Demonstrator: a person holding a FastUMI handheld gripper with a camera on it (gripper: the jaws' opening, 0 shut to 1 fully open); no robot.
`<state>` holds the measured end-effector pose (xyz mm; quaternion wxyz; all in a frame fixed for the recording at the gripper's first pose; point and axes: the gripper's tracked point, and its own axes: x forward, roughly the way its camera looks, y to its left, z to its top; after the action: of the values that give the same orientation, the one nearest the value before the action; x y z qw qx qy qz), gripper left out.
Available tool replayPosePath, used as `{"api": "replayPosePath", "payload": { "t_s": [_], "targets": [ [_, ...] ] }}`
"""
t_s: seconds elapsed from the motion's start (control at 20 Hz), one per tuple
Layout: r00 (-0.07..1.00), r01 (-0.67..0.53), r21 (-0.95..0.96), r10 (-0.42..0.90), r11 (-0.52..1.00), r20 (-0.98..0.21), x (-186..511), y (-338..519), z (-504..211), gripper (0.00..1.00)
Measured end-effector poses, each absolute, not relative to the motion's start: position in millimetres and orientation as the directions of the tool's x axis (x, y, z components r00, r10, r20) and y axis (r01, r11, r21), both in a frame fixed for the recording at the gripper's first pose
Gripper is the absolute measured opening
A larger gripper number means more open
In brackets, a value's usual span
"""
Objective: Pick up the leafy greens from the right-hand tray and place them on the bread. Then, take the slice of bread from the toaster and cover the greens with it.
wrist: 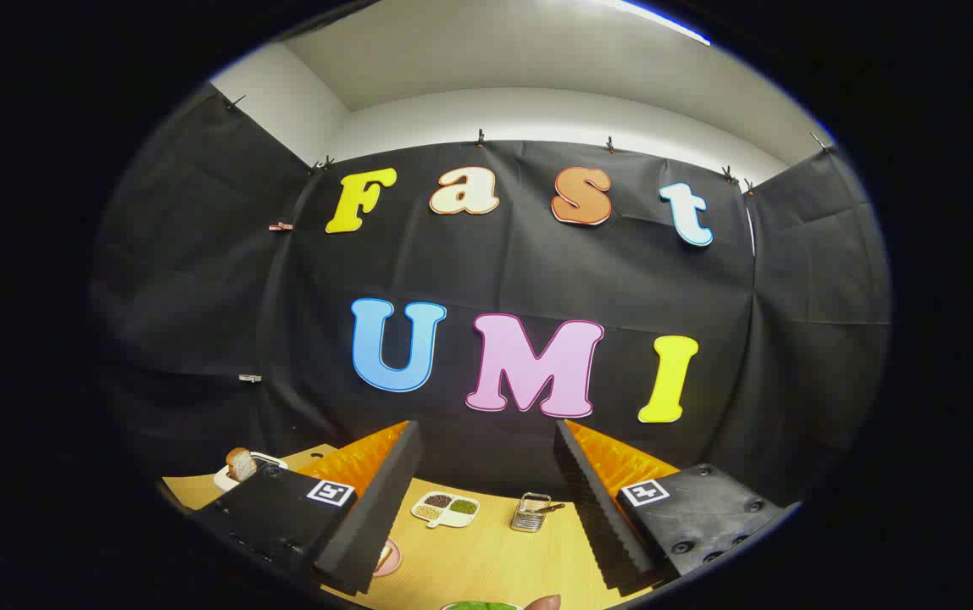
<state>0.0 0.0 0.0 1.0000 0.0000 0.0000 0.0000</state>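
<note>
- The gripper [486, 508] hangs high above the table [495, 559], fingers spread wide, holding nothing.
- The greens [480, 606] lie low between the fingers; bread [241, 463] stands in the toaster [251, 468] beyond the left finger.
- First step, by my judgement: tilt down, descend onto the greens, then close.

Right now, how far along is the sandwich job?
Nothing looks done. The gripper is open and holds nothing, raised above the wooden table. The leafy greens lie below the fingers, unpicked. The bread slice stands in the toaster. Both steps remain.
</note>
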Motion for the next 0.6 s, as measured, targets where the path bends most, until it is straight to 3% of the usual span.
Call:
{"api": "replayPosePath", "payload": {
  "t_s": [0.6],
  "targets": [
    [1.0,-0.016,-0.016,0.016,1.0,-0.004,-2.5,-2.5,-2.3,0.98]
  ]
}}
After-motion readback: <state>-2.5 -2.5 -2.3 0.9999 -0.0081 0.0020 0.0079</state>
